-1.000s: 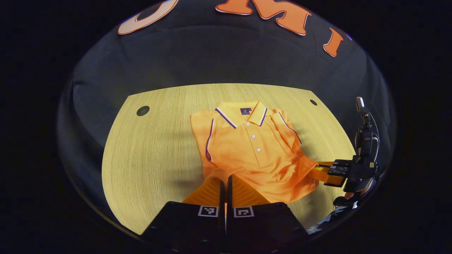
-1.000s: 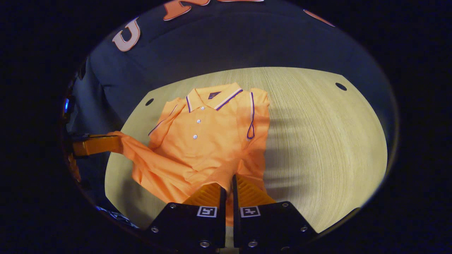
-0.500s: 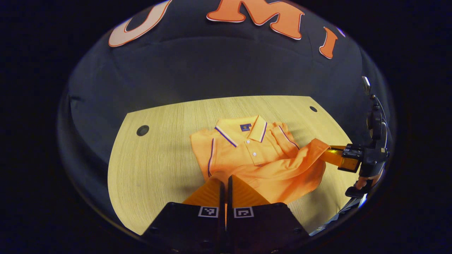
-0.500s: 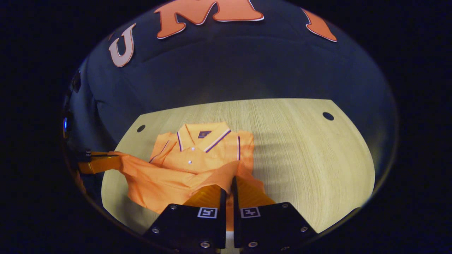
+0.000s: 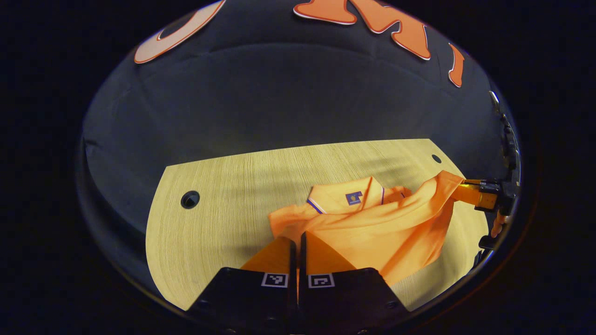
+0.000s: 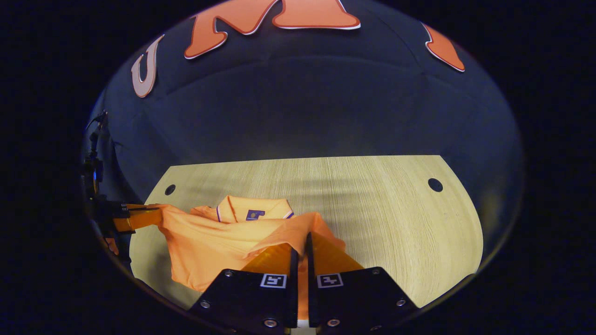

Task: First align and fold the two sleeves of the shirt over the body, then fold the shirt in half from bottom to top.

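Folding bottom-to-top is further along than a second ago: on the wooden table (image 5: pixel 209 186) the orange shirt (image 5: pixel 372 228) now has its lower half lifted and carried over the body, covering the button placket that was fully exposed earlier; only the collar (image 5: pixel 344 195) with its label shows past the raised hem. In the right gripper view the shirt (image 6: pixel 209 237) sits lower-left on the table (image 6: pixel 396 223), hem stretched between the two tools. Left gripper (image 5: pixel 298 242) has its fingers pressed together with the near hem corner pinched between them. Right gripper (image 6: pixel 301 244) is likewise clamped tight on its hem corner, fabric draped over the fingertips. Right gripper also appears at the far right of the left gripper view (image 5: pixel 458 190), higher than before, cloth pulled taut from it. Two dark holes in the table corners, one at (image 5: pixel 190 199).
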`<state>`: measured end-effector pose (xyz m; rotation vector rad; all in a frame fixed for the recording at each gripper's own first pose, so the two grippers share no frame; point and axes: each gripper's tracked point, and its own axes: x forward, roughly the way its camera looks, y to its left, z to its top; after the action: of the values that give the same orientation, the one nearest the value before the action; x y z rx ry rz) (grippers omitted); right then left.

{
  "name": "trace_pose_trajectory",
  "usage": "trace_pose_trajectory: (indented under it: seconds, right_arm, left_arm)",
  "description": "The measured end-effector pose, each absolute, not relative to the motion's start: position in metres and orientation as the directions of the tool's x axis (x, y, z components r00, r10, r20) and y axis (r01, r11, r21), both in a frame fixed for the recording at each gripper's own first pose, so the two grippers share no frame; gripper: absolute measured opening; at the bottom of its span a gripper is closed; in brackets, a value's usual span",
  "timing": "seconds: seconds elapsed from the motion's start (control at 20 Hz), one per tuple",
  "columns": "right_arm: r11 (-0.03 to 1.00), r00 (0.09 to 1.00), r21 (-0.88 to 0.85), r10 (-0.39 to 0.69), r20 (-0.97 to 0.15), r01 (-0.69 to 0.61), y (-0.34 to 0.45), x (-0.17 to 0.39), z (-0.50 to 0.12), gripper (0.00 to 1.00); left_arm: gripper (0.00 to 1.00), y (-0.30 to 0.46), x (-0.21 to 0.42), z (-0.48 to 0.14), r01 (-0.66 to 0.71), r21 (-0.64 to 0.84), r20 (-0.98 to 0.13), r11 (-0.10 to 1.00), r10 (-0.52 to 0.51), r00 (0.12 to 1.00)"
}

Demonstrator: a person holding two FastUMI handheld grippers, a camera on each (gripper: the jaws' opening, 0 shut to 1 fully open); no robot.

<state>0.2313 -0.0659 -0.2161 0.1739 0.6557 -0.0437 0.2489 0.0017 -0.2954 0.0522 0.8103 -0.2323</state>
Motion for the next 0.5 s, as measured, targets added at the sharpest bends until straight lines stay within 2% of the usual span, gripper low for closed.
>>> trace_pose_trajectory:
  seconds: [0.1, 0.15, 0.2, 0.25, 0.3, 0.35, 0.45, 0.5]
  right_arm:
    - [0.986, 0.772, 0.127, -0.005, -0.636, 0.111, -0.07, 0.243, -0.226, 0.1]
    - [0.984, 0.761, 0.138, 0.004, -0.648, 0.113, -0.07, 0.252, -0.232, 0.04]
    - [0.983, 0.743, 0.15, 0.021, -0.668, 0.107, -0.067, 0.257, -0.239, 0.1]
    - [0.981, 0.72, 0.151, 0.02, -0.694, 0.118, -0.067, 0.257, -0.246, 0.09]
    - [0.982, 0.707, 0.134, -0.001, -0.707, 0.135, -0.071, 0.257, -0.252, 0.12]
    - [0.982, 0.699, 0.11, -0.03, -0.714, 0.155, -0.079, 0.253, -0.25, 0.21]
    - [0.985, 0.704, 0.102, -0.028, -0.71, 0.142, -0.078, 0.25, -0.246, 0.54]
    - [0.986, 0.71, 0.109, -0.015, -0.704, 0.129, -0.075, 0.247, -0.243, 0.78]
  left_arm:
    - [0.01, 0.006, 0.268, -0.305, 0.217, -0.027, -0.729, 0.976, -0.168, 0.664]
    - [0.01, 0.006, 0.274, -0.311, 0.218, -0.021, -0.731, 0.976, -0.164, 0.662]
    - [0.01, 0.006, 0.278, -0.315, 0.226, -0.006, -0.736, 0.974, -0.157, 0.659]
    - [0.02, 0.005, 0.278, -0.318, 0.234, 0.007, -0.745, 0.972, -0.151, 0.65]
    - [0.07, 0.007, 0.277, -0.319, 0.23, 0.012, -0.75, 0.973, -0.143, 0.645]
    - [0.33, 0.003, 0.276, -0.32, 0.224, -0.006, -0.748, 0.975, -0.153, 0.646]
    - [0.84, 0.002, 0.273, -0.313, 0.205, -0.026, -0.742, 0.978, -0.156, 0.652]
    - [0.86, 0.004, 0.27, -0.309, 0.202, -0.02, -0.737, 0.979, -0.151, 0.659]
